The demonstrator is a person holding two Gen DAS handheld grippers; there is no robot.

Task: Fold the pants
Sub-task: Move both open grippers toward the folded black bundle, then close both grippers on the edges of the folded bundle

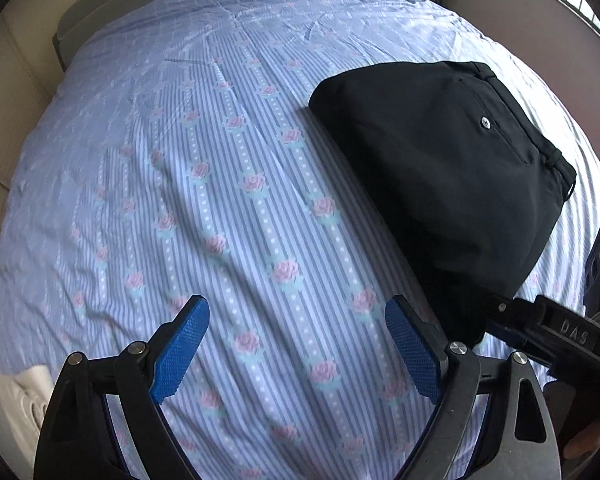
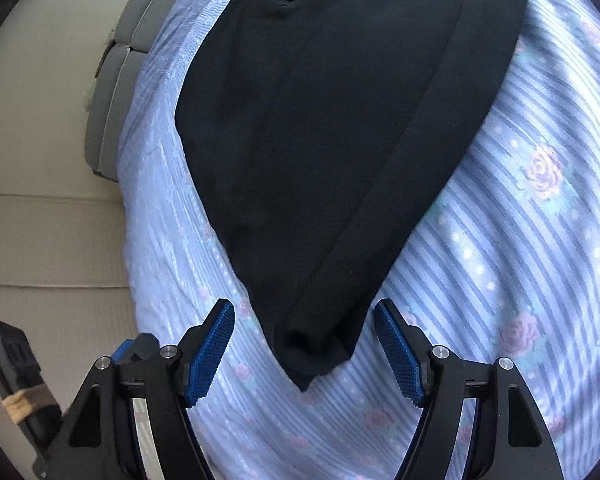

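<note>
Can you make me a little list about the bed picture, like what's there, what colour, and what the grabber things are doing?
thing to fold: black pants, lying flat on the bed
bed cover: blue striped sheet with pink roses
left hand-held gripper: open, nothing between its blue pads, over bare sheet beside the pants
right hand-held gripper: open, the pants' narrow end lies between its pads, not pinched
fold: pants look already folded over, cannot tell how many times

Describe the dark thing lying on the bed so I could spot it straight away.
Start with the bed, covered by a blue striped sheet printed with pink roses. On it lie black pants, folded into a flat bundle, waistband at one end. Nothing else on the sheet is dark, and a small silver button shines on their pocket.
</note>
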